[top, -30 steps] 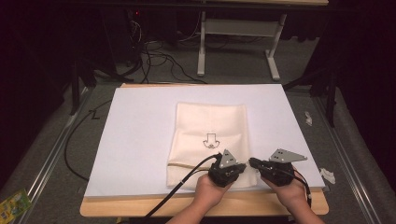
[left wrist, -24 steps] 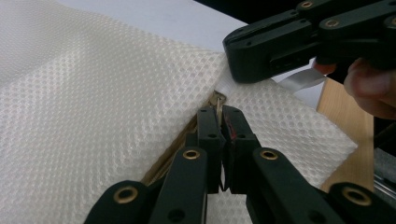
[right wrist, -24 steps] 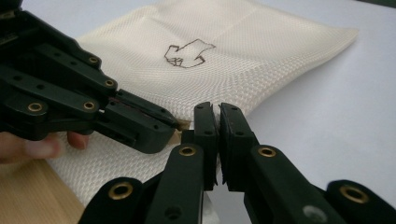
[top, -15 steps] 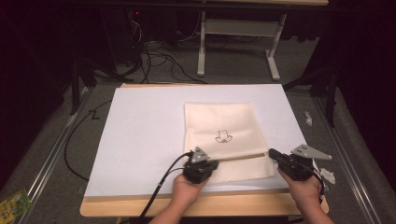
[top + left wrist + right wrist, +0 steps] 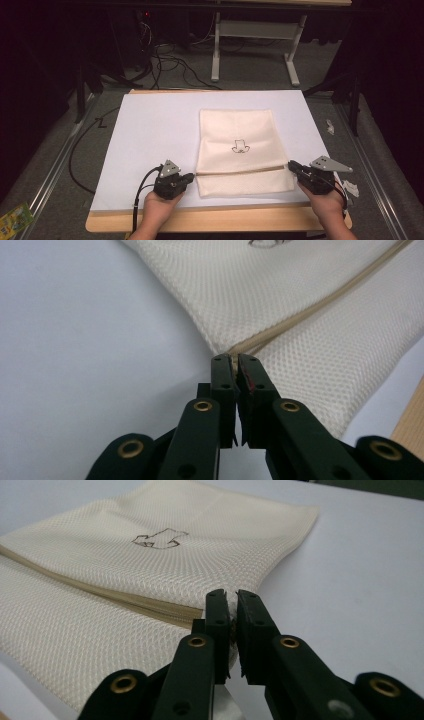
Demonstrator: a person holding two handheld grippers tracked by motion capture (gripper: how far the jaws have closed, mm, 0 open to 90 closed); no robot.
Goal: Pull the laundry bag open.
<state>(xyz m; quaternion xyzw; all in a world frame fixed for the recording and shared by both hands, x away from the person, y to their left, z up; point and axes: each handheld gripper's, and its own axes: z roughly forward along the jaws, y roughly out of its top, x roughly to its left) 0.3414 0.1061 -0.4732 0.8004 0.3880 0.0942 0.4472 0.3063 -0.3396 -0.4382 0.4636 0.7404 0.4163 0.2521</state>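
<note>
bag (image 5: pixel 241 150): cream mesh, flat on white mat (image 5: pixel 150 130), right of centre; small logo (image 5: pixel 241 147) mid-panel; near part folded over along a tan seam (image 5: pixel 240 171).
L gripper (image 5: pixel 191 176): jaws together, pinching bag's left edge at the seam end; same clamp seen close in left gripper view (image 5: pixel 234 365).
R gripper (image 5: pixel 291 166): jaws together on the right edge at the other seam end; right gripper view (image 5: pixel 232 602) shows just a sliver of mesh in the bite.
step (my read): fold/drag w/ both seam ends held.
risk 1: R bite is shallow, so a tug prob slips the mesh out and that side drops.
risk 2: uneven pull L vs R, so fold goes skew, edges won't line up.
risk 3: hands spread too hard, so fabric stretches and seam bows.
risk 4: bag near mat's front edge, so pulling toward person could drag it off the mat.
</note>
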